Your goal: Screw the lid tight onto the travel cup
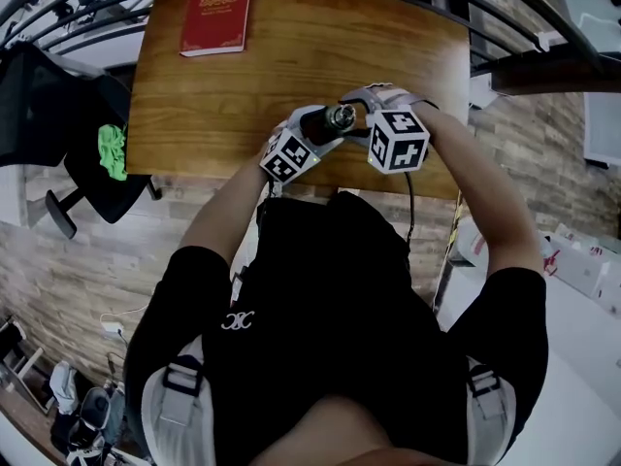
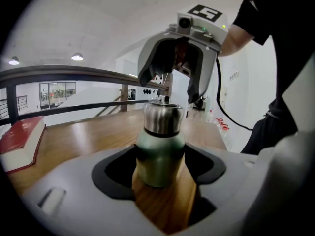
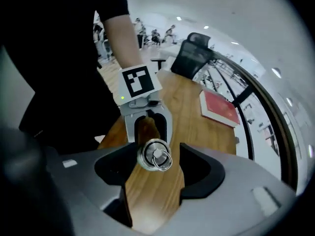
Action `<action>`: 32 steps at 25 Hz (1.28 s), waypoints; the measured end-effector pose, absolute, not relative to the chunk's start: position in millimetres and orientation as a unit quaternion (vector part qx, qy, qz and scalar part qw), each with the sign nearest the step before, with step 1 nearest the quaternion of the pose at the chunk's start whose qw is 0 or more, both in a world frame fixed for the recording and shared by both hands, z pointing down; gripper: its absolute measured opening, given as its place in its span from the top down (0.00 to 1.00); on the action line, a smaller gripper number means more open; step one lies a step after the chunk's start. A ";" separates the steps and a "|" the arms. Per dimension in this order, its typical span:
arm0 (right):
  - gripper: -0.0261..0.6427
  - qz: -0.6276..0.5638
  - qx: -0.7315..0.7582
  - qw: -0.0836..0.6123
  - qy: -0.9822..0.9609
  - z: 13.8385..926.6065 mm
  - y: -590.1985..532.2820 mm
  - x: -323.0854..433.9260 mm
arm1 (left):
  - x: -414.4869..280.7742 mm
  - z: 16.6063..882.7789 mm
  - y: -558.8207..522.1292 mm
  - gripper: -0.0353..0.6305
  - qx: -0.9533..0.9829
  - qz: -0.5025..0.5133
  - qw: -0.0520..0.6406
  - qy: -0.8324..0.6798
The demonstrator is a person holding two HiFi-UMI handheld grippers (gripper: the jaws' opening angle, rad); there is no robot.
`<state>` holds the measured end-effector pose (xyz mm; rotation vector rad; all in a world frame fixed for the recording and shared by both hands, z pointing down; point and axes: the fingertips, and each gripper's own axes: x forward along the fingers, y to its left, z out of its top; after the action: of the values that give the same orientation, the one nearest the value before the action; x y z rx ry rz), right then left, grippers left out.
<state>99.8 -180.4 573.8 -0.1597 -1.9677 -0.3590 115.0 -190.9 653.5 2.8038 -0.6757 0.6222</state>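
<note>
The travel cup [image 2: 158,156], a green body under a steel lid [image 2: 162,118], stands upright on the wooden table [image 1: 213,95] near its front edge. My left gripper [image 2: 160,168] is shut on the body, a pad pressed to each side. In the head view the cup's lid [image 1: 338,118] shows between both grippers. My right gripper [image 2: 170,90] hangs open just above the lid, with its fingers wider than the lid. The right gripper view looks straight down on the lid [image 3: 155,155] and its small ring, with my right gripper [image 3: 157,168] astride it and my left gripper [image 3: 147,136] behind.
A red book [image 1: 216,10] lies at the table's far left corner. A black office chair [image 1: 87,153] with a green item [image 1: 114,150] on it stands left of the table. A dark railing [image 2: 74,73] runs beyond the far edge.
</note>
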 end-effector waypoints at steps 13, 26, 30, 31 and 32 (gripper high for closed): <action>0.60 -0.248 -0.228 0.619 -0.709 609.4 -173.6 99.7 | 116.8 654.2 -191.1 0.41 0.946 0.206 0.098 -0.228; 0.60 -0.040 -0.025 0.487 -0.872 600.1 -184.7 88.2 | 112.4 656.3 -190.5 0.41 0.946 0.207 0.099 -0.227; 0.60 0.016 0.076 0.414 -0.907 590.2 -194.1 86.1 | 112.9 657.6 -190.8 0.41 0.947 0.206 0.099 -0.227; 0.60 0.025 0.100 0.397 -0.912 587.4 -196.3 85.6 | 113.0 657.7 -191.4 0.41 0.947 0.204 0.098 -0.227; 0.60 0.035 0.124 0.381 -0.916 585.7 -198.3 85.5 | 112.6 657.7 -192.2 0.41 0.947 0.203 0.097 -0.228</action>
<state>85.5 -198.3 585.7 0.3155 -2.3367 0.0897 112.6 -192.2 657.7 2.8062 -0.6743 0.6014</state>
